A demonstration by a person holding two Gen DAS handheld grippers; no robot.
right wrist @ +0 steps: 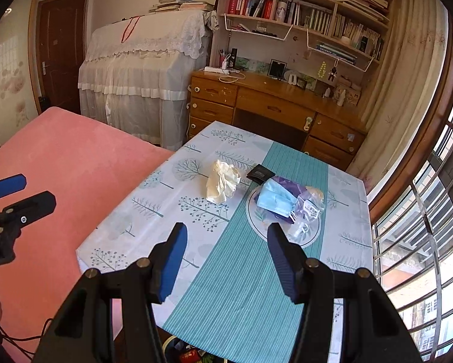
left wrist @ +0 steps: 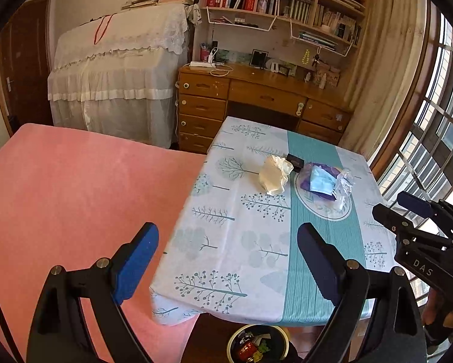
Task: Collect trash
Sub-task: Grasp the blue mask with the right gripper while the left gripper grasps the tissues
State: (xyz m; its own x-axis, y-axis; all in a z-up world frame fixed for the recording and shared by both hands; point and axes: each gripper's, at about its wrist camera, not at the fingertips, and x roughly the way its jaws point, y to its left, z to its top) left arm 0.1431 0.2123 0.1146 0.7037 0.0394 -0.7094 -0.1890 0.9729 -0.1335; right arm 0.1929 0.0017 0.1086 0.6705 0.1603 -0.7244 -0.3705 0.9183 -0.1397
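Observation:
A crumpled cream tissue (left wrist: 274, 174) (right wrist: 222, 185) lies on the table. Beside it are a blue face mask (left wrist: 321, 180) (right wrist: 275, 196), purple wrapping (left wrist: 329, 192) (right wrist: 288, 188) and a clear plastic packet (left wrist: 344, 185) (right wrist: 312, 207). A small black wallet-like item (left wrist: 295, 161) (right wrist: 259, 174) lies behind them. A bin (left wrist: 258, 344) with wrappers stands under the table's near edge. My left gripper (left wrist: 228, 260) is open and empty above the near table edge. My right gripper (right wrist: 228, 257) is open and empty, short of the trash; it also shows in the left wrist view (left wrist: 405, 208).
The table (left wrist: 241, 242) has a tree-print cloth with a teal stripe. A pink bed (left wrist: 75, 196) lies to the left. A wooden desk (left wrist: 256, 93) with bookshelves and a lace-covered piano (left wrist: 117, 75) stand behind. A barred window (left wrist: 438, 136) is on the right.

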